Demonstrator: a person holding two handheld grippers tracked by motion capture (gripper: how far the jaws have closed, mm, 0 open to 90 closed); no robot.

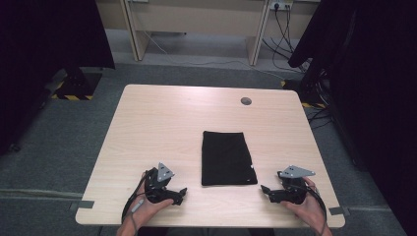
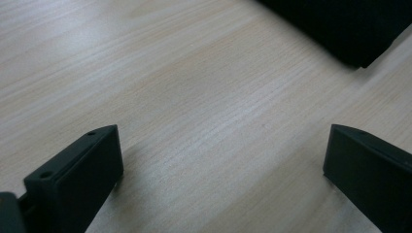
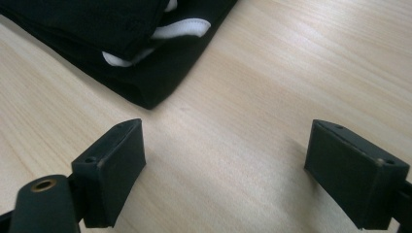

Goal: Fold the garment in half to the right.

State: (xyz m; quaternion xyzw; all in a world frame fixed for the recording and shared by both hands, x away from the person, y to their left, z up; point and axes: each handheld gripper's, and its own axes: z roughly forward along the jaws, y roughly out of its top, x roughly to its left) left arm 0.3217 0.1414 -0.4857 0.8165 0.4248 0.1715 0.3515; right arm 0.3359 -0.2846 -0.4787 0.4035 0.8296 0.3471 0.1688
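A black folded garment (image 1: 226, 158) lies flat near the middle of the light wooden worktop (image 1: 157, 123), a neat upright rectangle with its short near edge facing the person. The left gripper (image 1: 178, 195) rests low on the worktop to the garment's left, and the right gripper (image 1: 266, 191) sits to its right; both point inward at the near corners, apart from the cloth, which reads as a ready stance for taking those 2 corners. The left gripper view shows its fingers (image 2: 77, 177) spread wide over bare wood with nothing between them, the dark cloth (image 2: 340, 26) lying well ahead. The right gripper view shows its fingers (image 3: 114, 167) equally wide and empty, with the garment's corner (image 3: 145, 92) just ahead and a white inner trim (image 3: 182, 27) peeking from the folded layers. Nothing stands between either gripper and the cloth. A small dark round cap (image 1: 246, 101) sits far back on the worktop, well clear, and black curtains and cables lie beyond on the floor.
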